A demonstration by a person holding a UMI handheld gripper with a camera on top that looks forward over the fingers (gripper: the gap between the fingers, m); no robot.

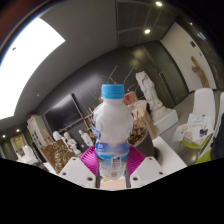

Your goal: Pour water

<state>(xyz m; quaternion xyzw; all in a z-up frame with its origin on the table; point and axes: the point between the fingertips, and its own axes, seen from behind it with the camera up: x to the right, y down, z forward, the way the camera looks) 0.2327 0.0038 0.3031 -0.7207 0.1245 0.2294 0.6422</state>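
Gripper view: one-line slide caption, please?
Gripper shut on an upright, blue-capped water bottle, lifted before a showroom background.

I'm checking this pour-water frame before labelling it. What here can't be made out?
- Bottle, gripper view: its base is cut off below the pink pads.
- Gripper: fingers mostly out of frame, so whether they press on the bottle is unclear.
- Any cup to pour into: none visible; the bottle blocks the space ahead.
- Water level: unreadable.

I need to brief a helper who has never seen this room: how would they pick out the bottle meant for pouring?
Start from the gripper, whose white fingers with pink pads rise from the bottom of the view. The bottle stands upright between them, held tight on both sides. It is clear plastic with a light blue cap and a blue label, unlike the pale furniture behind it.
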